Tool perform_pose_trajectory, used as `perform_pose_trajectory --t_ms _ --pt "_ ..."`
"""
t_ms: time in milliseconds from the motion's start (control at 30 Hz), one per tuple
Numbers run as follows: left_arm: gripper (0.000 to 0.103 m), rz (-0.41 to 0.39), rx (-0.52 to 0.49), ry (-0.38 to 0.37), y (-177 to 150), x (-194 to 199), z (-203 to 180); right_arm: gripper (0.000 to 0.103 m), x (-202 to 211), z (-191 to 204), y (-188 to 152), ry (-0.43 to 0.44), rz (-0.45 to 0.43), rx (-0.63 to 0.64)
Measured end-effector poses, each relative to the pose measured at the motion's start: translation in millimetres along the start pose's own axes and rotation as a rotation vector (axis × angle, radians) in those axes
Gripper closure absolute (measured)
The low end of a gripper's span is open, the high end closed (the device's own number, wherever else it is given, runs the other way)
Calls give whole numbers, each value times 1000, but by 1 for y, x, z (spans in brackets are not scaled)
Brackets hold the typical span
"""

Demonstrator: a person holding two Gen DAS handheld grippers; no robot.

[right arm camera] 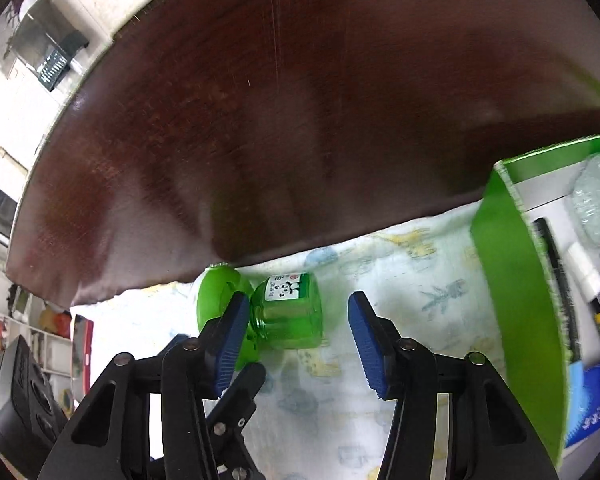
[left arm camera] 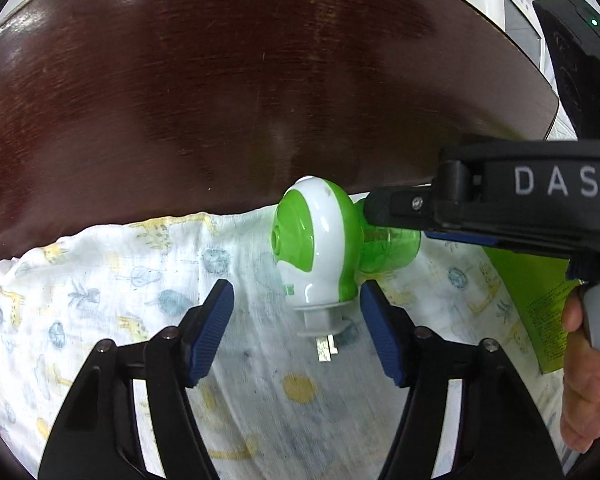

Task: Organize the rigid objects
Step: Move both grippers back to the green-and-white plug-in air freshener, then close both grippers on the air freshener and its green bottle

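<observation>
— Green and white: a plug-in device (left arm camera: 316,240), on its side on a printed cloth (left arm camera: 100,280). Prongs towards the left camera, green bottle (right arm camera: 288,312) screwed in at the other end.

— And under the cloth?

— Dark glossy wood, the desk (left arm camera: 260,80). Bare beyond the cloth's edge.

— Left gripper (left arm camera: 297,289)?

— Released. Jaws wide apart, astride the device's plug end; one pad just beside the green shell, the other well clear. No squeeze.

— Right gripper (right arm camera: 298,300)?

— Released too. Straddles the bottle: one pad at the neck, maybe touching, hard to tell; the other apart from the bottle's wall, cloth showing in the gap. From the left camera, comes in from the right, upper finger against the bottle's neck, with a hand (left arm camera: 584,380) on the grip.

— Anything beside it?

— A green box (right arm camera: 512,280) to the right, on the cloth, near the device but apart. Open top; inside, a black comb-like thing, a white piece, crumpled clear plastic and a blue packet, partly blurred.
</observation>
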State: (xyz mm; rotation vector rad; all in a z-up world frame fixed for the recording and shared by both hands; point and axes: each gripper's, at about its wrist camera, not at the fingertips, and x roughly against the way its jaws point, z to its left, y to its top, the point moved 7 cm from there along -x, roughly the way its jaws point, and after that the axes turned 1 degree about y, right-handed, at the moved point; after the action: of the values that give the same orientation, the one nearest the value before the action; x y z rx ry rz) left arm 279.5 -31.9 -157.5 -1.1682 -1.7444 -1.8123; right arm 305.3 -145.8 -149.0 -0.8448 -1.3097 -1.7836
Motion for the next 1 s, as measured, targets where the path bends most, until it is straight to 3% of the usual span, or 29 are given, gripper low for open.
perform_pose_trajectory --t_ms 267,367,500,633,1000 --pt "59 18 0 -46 16 -19 2 49 -13 1 7 54 8 21" --pt "58 5 -26 -27 17 -24 -1 49 -18 2 10 79 15 19" --pt "57 -3 -33 -28 20 -27 0 63 -17 4 12 130 24 26" --pt "57 -7 -30 -22 13 -26 -3 63 -12 10 12 90 0 85" --pt "58 -45 -61 -7 13 -5 -25 63 7 26 3 76 -47 121"
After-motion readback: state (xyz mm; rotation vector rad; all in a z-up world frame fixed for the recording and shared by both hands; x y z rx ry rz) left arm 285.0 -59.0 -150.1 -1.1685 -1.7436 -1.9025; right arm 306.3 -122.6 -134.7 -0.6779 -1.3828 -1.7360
